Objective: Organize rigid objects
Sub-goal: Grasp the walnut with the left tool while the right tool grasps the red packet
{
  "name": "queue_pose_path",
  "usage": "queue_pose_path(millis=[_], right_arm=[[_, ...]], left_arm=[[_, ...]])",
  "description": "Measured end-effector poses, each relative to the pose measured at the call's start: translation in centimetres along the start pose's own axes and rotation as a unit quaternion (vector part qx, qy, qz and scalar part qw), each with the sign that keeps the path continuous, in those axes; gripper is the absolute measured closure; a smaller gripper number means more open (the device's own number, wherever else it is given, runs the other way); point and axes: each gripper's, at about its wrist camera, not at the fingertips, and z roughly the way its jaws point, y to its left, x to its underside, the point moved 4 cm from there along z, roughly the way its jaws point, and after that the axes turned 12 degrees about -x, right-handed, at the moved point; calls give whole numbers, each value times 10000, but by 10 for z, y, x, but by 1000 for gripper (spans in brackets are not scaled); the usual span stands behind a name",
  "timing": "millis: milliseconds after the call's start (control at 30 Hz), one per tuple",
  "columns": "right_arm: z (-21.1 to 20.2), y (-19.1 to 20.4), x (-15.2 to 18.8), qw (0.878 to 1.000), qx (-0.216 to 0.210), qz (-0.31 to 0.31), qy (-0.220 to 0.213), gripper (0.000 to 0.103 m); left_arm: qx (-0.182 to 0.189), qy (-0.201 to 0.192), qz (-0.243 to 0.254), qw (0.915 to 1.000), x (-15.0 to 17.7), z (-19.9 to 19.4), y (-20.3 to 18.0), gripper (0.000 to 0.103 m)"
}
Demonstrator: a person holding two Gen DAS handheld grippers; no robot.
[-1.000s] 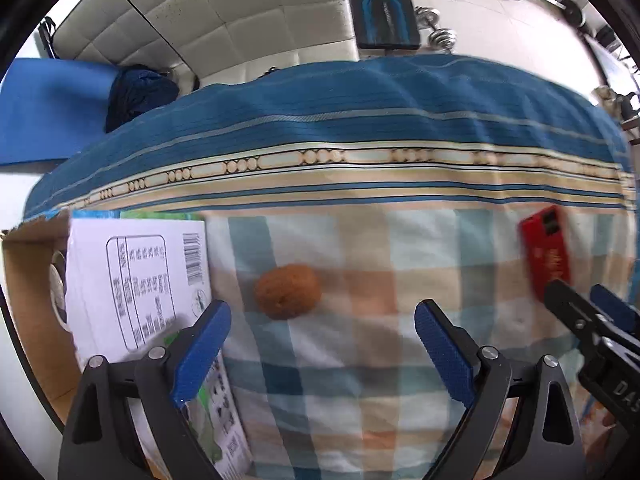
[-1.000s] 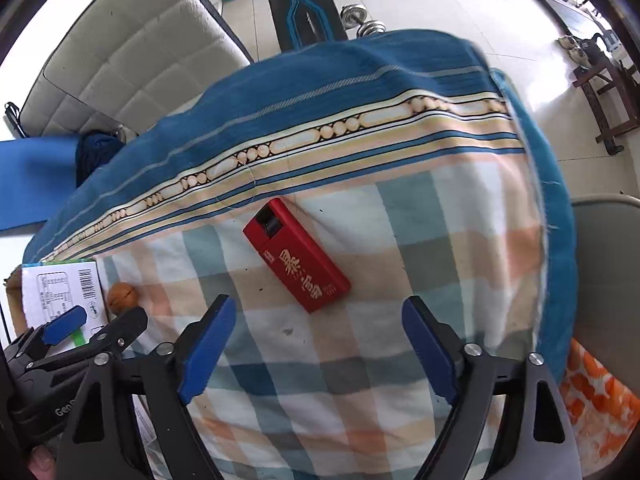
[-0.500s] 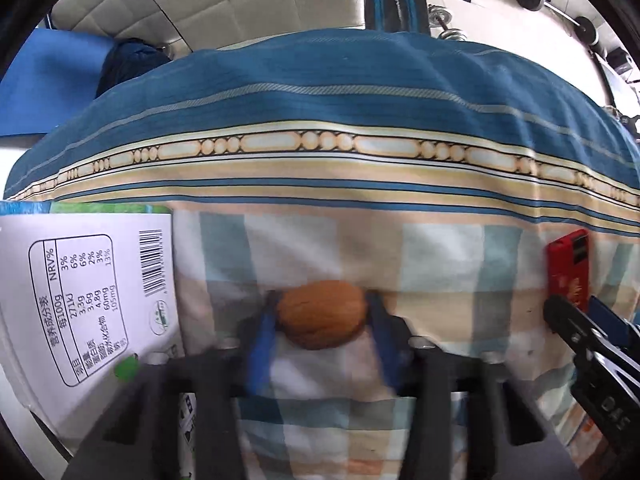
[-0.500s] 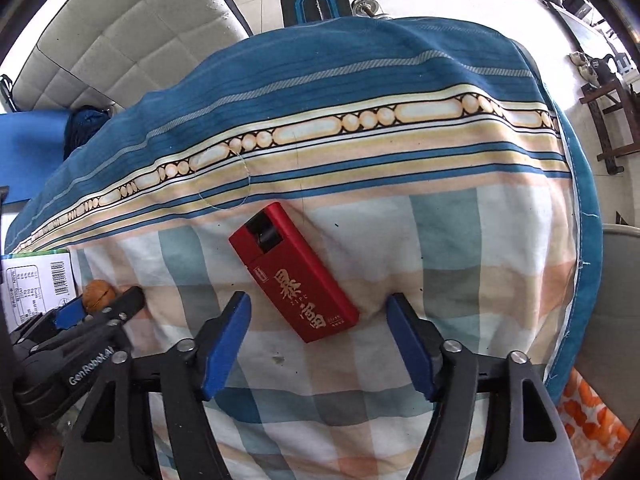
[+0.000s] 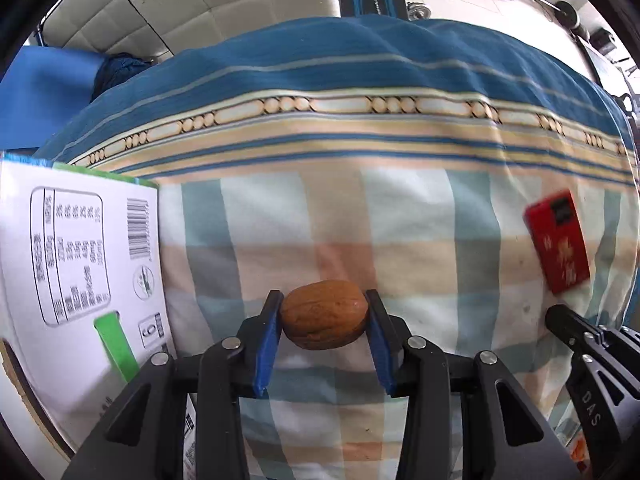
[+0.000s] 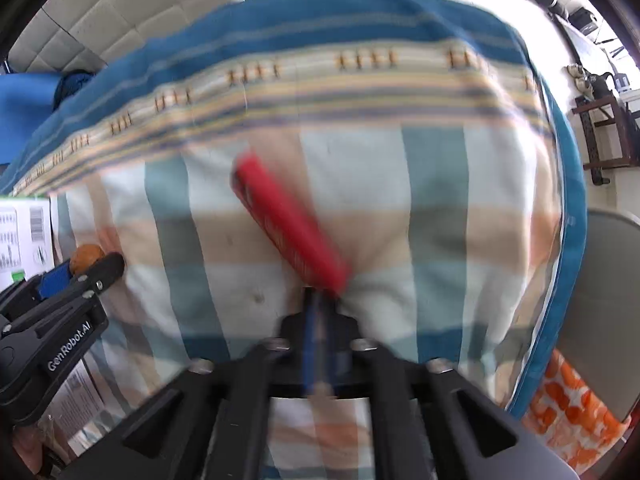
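The left gripper [image 5: 324, 320] has its blue pads clamped on the walnut [image 5: 324, 314], long axis crosswise, the white carton [image 5: 76, 280] waiting at nine o'clock, while the right gripper [image 6: 320, 300], blurred, looks pinched shut on the near end of the red box [image 6: 288, 220] slanting toward eleven o'clock.

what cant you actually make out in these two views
- Right wrist view: red box is smeared by motion blur; its print is unreadable, and whether the right tongs grip its near end is unclear.
- Left wrist view: white carton is cut off by the left edge; its label print is too small.
- Left wrist view: walnut underside is hidden from the camera.
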Motion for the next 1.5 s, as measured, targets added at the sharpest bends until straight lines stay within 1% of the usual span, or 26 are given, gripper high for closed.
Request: queue_pose_path(millis=[100,200,233,300,333,367,400,433,467,533,633,667,700,733,767,800,833,867,933,1033,1067,1233,1300,1367,1433,1500], right_arm=[[2,-8,15,9997,-184,142,27,103],[-9,-15,20,9985,-450,271,-151,102],[-16,-15,19,9978,-508,306,-284,100],[-30,-14,11,9970,-528,240,-509,93],[-35,-12,5,9967,-506,202,-595,84],[-41,-8,-1,9963,-463,144,-713,69],[-44,-3,-8,9961,-421,53,-776,60],[-46,3,-15,9960,-353,-45,-822,43],[-47,7,-23,9958,-253,-126,-869,36],[-38,18,-35,9966,-92,-337,-745,36],[-16,24,-49,9982,77,-388,-445,36],[-10,27,-50,9985,136,-389,-374,36],[-2,22,-55,9986,182,-392,-301,36],[4,23,-51,9983,275,-421,-297,37],[8,24,-46,9974,428,-481,-317,43],[9,26,-45,9964,567,-526,-358,44],[10,29,-44,9956,677,-542,-346,50],[15,37,-41,9952,743,-558,-315,56],[17,41,-36,9947,833,-529,-281,63],[11,29,-31,9968,677,-357,-243,66],[7,19,-29,9978,562,-263,-231,67],[-3,1,-14,9999,-49,51,-138,68],[-8,-5,-2,9996,-236,123,-114,69],[-9,-8,14,9993,-354,132,-70,75],[-8,-10,30,9985,-534,125,37,92],[-6,-14,40,9982,-577,165,76,92]], left_arm=[[93,-38,43,9999,11,-5,-2,66],[258,-63,12,9996,17,-9,0,66],[281,-73,1,9996,19,-12,0,66],[337,-100,-38,9994,16,-15,1,66],[346,-101,-54,9993,9,-18,0,66],[363,-109,-73,9993,6,-19,1,66],[373,-117,-85,9992,2,-20,1,66],[362,-124,-92,9992,-3,-20,1,66],[342,-129,-95,9993,-6,-20,2,66],[287,-123,-91,9995,-14,-17,5,66],[205,-90,-63,9997,-22,-11,6,66],[189,-64,-62,9998,-23,-9,7,66],[182,-49,-69,9998,-24,-6,8,66],[175,-41,-70,9998,-24,-5,7,66],[166,-32,-62,9998,-27,-4,7,66],[164,-29,-57,9998,-24,-3,6,66],[170,-25,-55,9998,-24,-3,7,66],[181,-18,-54,9998,-27,-2,6,66],[192,-20,-55,9998,-28,0,4,66],[246,-37,-24,9997,-27,0,3,66],[267,-43,-21,9996,-28,-1,3,66],[417,-119,-9,9991,-21,-9,3,66],[444,-160,27,9989,-17,-14,1,66],[444,-208,95,9988,-12,-19,-1,66],[483,-238,183,9984,-3,-22,-3,66],[490,-238,227,9983,4,-23,-5,66]])
